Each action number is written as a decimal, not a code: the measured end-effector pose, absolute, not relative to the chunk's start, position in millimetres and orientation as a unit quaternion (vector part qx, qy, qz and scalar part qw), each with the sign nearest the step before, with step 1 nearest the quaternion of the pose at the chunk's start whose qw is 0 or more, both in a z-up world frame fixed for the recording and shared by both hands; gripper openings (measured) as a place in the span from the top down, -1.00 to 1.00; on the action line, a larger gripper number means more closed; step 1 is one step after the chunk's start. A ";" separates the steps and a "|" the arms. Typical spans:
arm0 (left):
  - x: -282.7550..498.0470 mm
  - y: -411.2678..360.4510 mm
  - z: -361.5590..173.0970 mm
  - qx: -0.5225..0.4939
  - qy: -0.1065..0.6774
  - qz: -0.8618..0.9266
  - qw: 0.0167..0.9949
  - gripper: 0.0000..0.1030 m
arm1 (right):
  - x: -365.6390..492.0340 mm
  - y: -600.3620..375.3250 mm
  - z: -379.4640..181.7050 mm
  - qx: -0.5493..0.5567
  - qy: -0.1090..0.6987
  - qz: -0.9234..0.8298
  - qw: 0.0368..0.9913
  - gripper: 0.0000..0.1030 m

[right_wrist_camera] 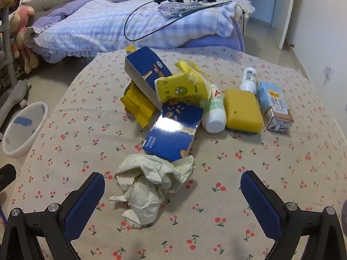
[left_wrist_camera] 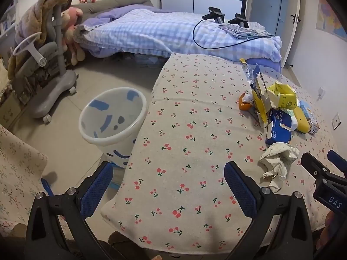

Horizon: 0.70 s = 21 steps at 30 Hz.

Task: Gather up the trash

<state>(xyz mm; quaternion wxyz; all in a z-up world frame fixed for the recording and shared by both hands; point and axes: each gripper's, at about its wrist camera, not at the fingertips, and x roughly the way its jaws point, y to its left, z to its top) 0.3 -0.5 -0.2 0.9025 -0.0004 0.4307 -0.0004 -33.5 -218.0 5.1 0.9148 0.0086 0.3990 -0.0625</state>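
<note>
A pile of trash lies on the cherry-print tablecloth (right_wrist_camera: 216, 195): a crumpled paper wrapper (right_wrist_camera: 149, 184) nearest me, a blue box (right_wrist_camera: 173, 130), a yellow carton (right_wrist_camera: 184, 84), a white bottle (right_wrist_camera: 213, 112), a yellow sponge (right_wrist_camera: 241, 110) and a milk carton (right_wrist_camera: 274, 106). My right gripper (right_wrist_camera: 172, 197) is open, its blue pads on either side of the crumpled wrapper's near end without touching it. My left gripper (left_wrist_camera: 171, 186) is open over the table's left edge, with nothing between its jaws. A white bin (left_wrist_camera: 112, 117) stands on the floor left of the table. The wrapper (left_wrist_camera: 278, 162) lies right of the left gripper.
A bed with a checked quilt (left_wrist_camera: 151, 34) stands behind the table, with a black cable and another pair of grippers (left_wrist_camera: 227, 17) on it. A grey chair (left_wrist_camera: 49, 65) draped with a blanket stands at the left. A door (right_wrist_camera: 260, 0) is at the back right.
</note>
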 end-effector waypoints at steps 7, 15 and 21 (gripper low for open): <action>2.2 -4.0 -1.0 -0.011 0.439 0.000 0.898 -1.00 | -31.7 -215.6 4.0 0.011 0.401 -0.063 0.914 -1.00; 3.7 -2.9 -4.5 -0.006 0.434 -0.005 0.901 -1.00 | -29.9 -218.3 2.4 0.017 0.405 -0.061 0.912 -1.00; 4.9 -0.8 -4.4 -0.007 0.436 -0.007 0.900 -1.00 | -29.8 -216.1 1.5 0.017 0.407 -0.059 0.912 -1.00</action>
